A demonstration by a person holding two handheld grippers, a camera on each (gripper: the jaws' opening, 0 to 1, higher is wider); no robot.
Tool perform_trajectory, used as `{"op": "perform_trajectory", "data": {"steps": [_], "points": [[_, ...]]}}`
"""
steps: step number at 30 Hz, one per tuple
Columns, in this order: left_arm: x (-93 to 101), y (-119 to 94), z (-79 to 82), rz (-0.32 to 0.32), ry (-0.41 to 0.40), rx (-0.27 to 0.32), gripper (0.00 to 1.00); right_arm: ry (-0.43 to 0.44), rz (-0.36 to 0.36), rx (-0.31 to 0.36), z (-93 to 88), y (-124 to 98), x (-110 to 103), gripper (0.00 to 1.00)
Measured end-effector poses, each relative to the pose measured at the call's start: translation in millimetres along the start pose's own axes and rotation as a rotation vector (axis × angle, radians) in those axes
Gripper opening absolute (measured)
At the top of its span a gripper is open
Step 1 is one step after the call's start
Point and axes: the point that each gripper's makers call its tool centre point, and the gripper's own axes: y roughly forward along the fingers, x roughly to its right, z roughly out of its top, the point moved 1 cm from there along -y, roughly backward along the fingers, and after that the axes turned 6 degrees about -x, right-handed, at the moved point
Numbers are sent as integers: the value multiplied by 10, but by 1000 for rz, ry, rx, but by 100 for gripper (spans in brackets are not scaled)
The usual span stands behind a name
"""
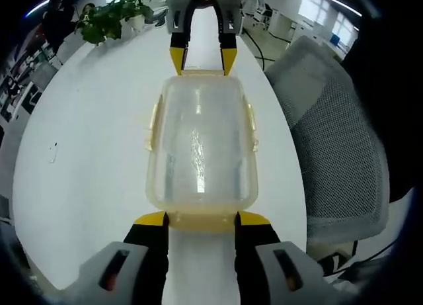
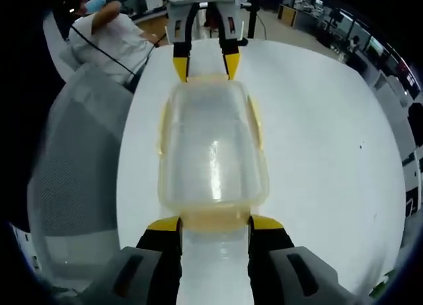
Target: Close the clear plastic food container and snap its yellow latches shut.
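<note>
The clear plastic container [image 1: 200, 146] [image 2: 213, 153] lies lengthwise on the white table [image 1: 86, 153] with its lid on. Yellow side latches [image 1: 153, 123] [image 2: 255, 123] stick out a little from its long sides. My left gripper [image 1: 202, 219] is open, its yellow tips flanking the yellow end latch [image 1: 201, 222] at the container's near end. My right gripper [image 2: 215, 224] is open the same way at the opposite end latch [image 2: 215, 220]. Each gripper appears at the far end in the other's view: the right gripper [image 1: 202, 60] and the left gripper [image 2: 205, 63].
A grey mesh office chair [image 1: 337, 153] [image 2: 73, 159] stands against one long table edge. A potted plant [image 1: 112, 17] sits at a far corner of the table. A person in white [image 2: 109, 37] sits beyond the chair. Bare tabletop [image 2: 330, 159] stretches on the other side.
</note>
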Motion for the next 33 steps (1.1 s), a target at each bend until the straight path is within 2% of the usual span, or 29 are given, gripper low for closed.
{"op": "perform_trajectory", "data": {"steps": [16,33], "points": [[39,127,270,-11,8,0,37,10,9,-10,-308,-37,-41,38],[57,201,464,-8,19,-17,37,1,5,-2,-507,-89,-62,38]]}}
